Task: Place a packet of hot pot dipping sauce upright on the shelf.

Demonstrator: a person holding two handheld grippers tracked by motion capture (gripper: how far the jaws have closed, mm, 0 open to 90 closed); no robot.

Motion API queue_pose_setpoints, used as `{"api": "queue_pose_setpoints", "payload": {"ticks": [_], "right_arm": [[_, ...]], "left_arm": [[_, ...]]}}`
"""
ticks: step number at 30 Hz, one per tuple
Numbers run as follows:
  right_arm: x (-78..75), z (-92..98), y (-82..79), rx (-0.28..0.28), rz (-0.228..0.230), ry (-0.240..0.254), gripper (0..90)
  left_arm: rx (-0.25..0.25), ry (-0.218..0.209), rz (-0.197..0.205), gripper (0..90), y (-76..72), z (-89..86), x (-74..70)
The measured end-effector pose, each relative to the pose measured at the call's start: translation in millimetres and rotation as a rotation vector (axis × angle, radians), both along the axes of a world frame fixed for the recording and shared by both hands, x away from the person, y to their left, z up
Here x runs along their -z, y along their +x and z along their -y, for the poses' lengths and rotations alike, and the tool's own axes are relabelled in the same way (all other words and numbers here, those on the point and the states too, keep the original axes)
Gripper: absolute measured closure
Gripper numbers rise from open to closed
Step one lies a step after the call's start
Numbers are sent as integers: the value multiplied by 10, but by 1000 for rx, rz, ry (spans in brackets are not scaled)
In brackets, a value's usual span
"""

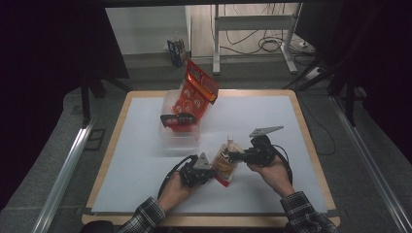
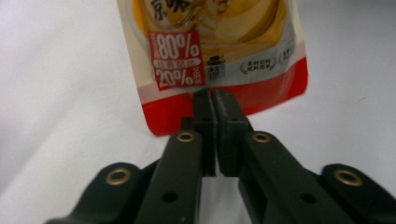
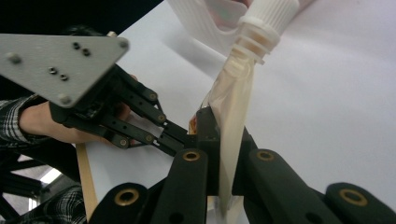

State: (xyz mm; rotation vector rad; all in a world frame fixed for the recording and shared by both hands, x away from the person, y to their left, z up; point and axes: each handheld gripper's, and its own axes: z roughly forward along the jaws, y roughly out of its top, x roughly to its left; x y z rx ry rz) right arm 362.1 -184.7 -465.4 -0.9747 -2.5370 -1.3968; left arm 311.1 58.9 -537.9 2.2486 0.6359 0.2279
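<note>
**A:** Near the front edge of the desk (image 1: 145, 145), about midway along it, where is your pouch right now?

**B:** The spouted pouch (image 1: 226, 165) sits between your two hands, its white cap (image 1: 230, 139) pointing toward the far edge and its red bottom seam toward you. You have it gripped at both ends.

**A:** What is your left gripper doing?

**B:** Your left gripper (image 2: 215, 100) has its jaws pinched nearly together on the red bottom seam of the pouch, just below the red label with the percentages (image 2: 176, 58). In the high view your left gripper sits just left of the pouch's lower corner.

**A:** And your right gripper?

**B:** Your right gripper (image 3: 223, 130) is clamped on the thin upper part of the pouch, below the ribbed cap; the foil runs edge-on between its jaws. From that view you can see your left gripper's grey plate (image 3: 60, 60) beyond it.

**A:** Anything else on the desk?

**B:** A clear plastic bin (image 1: 180, 131) stands toward the far edge, left of centre, well apart from your hands. An orange snack bag (image 1: 197, 92) leans upright in it, and a black-and-red item (image 1: 177, 119) lies at its front rim; you cannot tell what that is.
</note>
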Motion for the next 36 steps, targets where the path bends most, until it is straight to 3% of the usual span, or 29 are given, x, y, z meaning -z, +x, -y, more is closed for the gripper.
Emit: {"api": "queue_pose_setpoints", "payload": {"ticks": [5, 10, 11, 14, 26, 36], "right_arm": [[-121, -92, -25, -21, 51, -51, 877], [-214, -144, -23, -29, 94, -73, 878], [-214, -144, -23, -29, 94, -73, 878], [-279, -166, -12, -27, 114, -81, 878], [-479, -230, 36, -30, 169, -98, 878], [-582, -209, 130, -12, 188, -101, 878]], "left_arm": [[25, -30, -47, 690, 17, -87, -7], [45, -35, -21, 471, -33, -193, -100], [35, -62, -20, 471, -50, -211, -124], [26, -79, -3, 376, -81, -279, -205], [-22, -129, 11, 191, -199, -536, -274], [-77, -118, 20, 96, -374, -795, -256]]}}
